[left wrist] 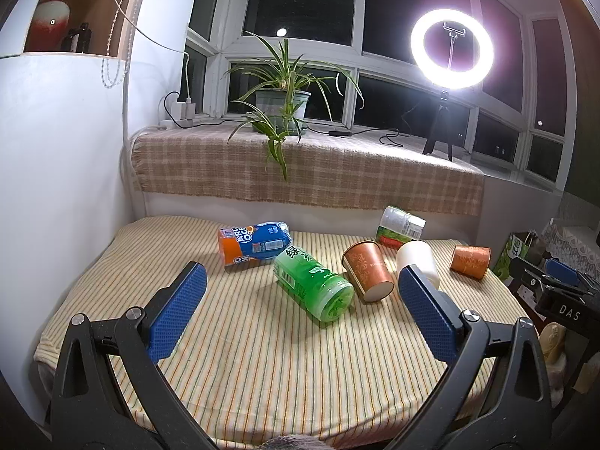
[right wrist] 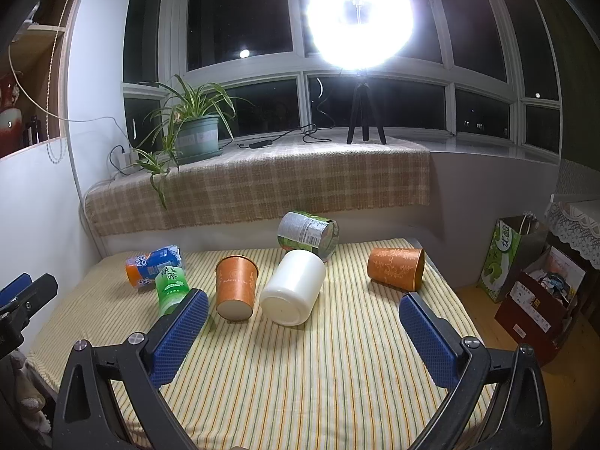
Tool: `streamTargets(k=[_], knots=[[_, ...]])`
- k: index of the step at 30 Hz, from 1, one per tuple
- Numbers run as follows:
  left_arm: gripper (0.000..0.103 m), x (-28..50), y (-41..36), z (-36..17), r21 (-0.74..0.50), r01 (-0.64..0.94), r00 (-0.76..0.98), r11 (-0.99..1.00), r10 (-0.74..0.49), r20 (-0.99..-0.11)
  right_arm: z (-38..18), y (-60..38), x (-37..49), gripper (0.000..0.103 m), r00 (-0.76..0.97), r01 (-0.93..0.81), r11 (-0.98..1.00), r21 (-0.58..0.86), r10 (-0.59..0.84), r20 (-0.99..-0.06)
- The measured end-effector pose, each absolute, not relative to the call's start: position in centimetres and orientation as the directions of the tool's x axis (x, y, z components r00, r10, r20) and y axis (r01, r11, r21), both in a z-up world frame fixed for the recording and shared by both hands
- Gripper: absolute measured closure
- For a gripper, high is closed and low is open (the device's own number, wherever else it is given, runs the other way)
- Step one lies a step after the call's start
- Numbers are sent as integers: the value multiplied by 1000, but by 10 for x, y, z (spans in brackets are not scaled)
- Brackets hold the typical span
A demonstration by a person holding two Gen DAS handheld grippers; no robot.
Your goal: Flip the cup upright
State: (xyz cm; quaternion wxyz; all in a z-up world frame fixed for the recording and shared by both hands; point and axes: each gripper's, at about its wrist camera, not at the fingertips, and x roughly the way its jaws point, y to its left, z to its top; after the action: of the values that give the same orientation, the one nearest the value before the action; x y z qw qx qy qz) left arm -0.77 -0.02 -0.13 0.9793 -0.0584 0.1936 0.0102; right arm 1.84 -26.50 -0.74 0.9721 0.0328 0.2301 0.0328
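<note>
- Striped tablecloth (right wrist: 300, 375), ring light (right wrist: 360, 18) far behind.
- White cup (right wrist: 294, 287), orange cups (right wrist: 237, 287) (right wrist: 395, 268) lying on sides.
- Left gripper (left wrist: 302, 281) and right gripper (right wrist: 303, 305) spread wide, grasping nothing.

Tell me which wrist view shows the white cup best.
The right wrist view: the white cup lies on its side in full view near the frame's middle, closed base toward the camera. In the left wrist view the open left gripper's right finger pad covers part of the cup.
</note>
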Motion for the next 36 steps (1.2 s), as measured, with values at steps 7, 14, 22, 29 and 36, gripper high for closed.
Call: streamTargets(k=[7,14,22,29,36], knots=[[0,-8,0,0,-110,-43,925,993,-2,-381,-8,-265,18,0,892,-48,996,79,78,-445],[0,-8,0,-1,-110,-42,925,993,-3,-381,-8,-263,20,0,890,-54,996,77,83,-449],[0,-8,-1,0,-110,-41,924,993,-4,-382,-9,-261,21,0,887,-54,996,77,83,-455],[0,-8,-2,-1,-110,-43,924,993,-2,-384,-11,-261,25,0,881,-56,995,84,88,-464],[0,-6,-3,-4,-111,-39,920,993,-8,-392,-15,-263,30,0,872,-51,994,100,93,-480]])
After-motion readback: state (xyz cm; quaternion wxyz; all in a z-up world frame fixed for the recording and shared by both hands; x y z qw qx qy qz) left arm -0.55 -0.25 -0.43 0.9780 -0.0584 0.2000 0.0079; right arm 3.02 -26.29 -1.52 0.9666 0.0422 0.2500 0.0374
